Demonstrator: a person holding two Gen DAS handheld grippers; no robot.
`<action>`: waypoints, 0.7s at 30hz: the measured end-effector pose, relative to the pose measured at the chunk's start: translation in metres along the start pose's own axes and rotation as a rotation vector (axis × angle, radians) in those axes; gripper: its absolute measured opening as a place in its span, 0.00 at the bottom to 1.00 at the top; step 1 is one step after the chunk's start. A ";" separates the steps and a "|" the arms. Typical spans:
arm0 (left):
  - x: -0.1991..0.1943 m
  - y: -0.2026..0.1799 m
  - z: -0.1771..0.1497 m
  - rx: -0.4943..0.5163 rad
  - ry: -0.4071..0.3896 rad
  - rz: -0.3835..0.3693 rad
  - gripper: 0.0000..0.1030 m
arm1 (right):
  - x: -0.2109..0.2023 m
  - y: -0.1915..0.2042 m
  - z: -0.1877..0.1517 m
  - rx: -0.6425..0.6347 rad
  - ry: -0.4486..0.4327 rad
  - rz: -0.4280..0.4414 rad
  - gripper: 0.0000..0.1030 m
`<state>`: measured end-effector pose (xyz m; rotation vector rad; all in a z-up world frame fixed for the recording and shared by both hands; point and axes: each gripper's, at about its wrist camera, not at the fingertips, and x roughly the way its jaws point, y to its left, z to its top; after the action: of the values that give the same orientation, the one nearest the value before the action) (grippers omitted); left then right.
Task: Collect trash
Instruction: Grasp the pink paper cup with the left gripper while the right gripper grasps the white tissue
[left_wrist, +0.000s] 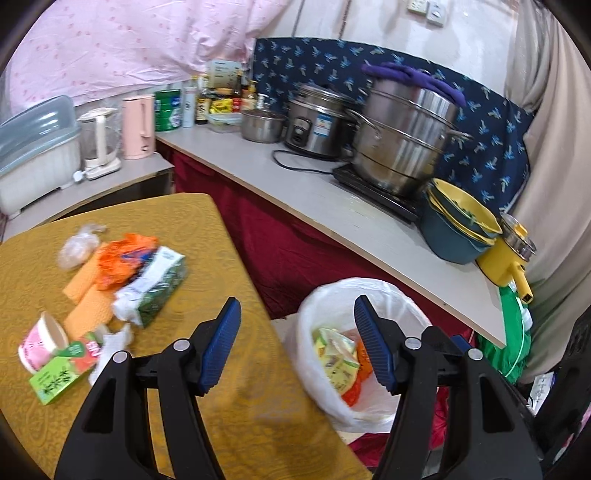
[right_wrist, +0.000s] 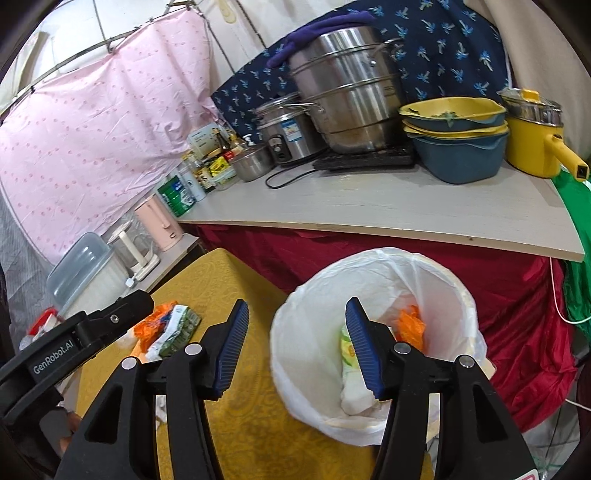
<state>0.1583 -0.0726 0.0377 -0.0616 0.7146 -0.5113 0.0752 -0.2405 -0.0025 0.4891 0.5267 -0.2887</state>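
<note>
A bin lined with a white bag (left_wrist: 328, 295) (right_wrist: 306, 317) stands beside the yellow table (left_wrist: 236, 410) (right_wrist: 207, 280) and holds wrappers. On the table lie an orange bag (left_wrist: 123, 258), a green tissue pack (left_wrist: 159, 291), orange sponges (left_wrist: 88, 314), a pink paper cup (left_wrist: 40, 341), a green carton (left_wrist: 59, 374) and crumpled tissue. My left gripper (left_wrist: 295, 347) is open and empty over the table's edge. My right gripper (right_wrist: 295, 347) is open and empty at the bin's rim. The left gripper's body shows in the right view (right_wrist: 74, 343).
A grey counter (left_wrist: 295, 195) (right_wrist: 369, 203) over a red cloth carries steel pots (left_wrist: 402, 136), a rice cooker (left_wrist: 317, 122), stacked bowls (right_wrist: 454, 136) and a yellow pot (right_wrist: 532, 136). Kettles (left_wrist: 136, 125) and a plastic box (left_wrist: 37, 155) stand on a low shelf.
</note>
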 end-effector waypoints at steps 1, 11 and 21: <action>-0.002 0.004 0.000 -0.003 -0.003 0.007 0.59 | -0.001 0.007 -0.001 -0.008 0.001 0.008 0.52; -0.034 0.079 -0.008 -0.065 -0.026 0.127 0.64 | 0.007 0.072 -0.023 -0.093 0.052 0.088 0.52; -0.054 0.169 -0.025 -0.110 -0.009 0.267 0.71 | 0.029 0.137 -0.066 -0.183 0.149 0.147 0.52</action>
<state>0.1797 0.1038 0.0140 -0.0702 0.7296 -0.2158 0.1250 -0.0941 -0.0178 0.3706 0.6526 -0.0616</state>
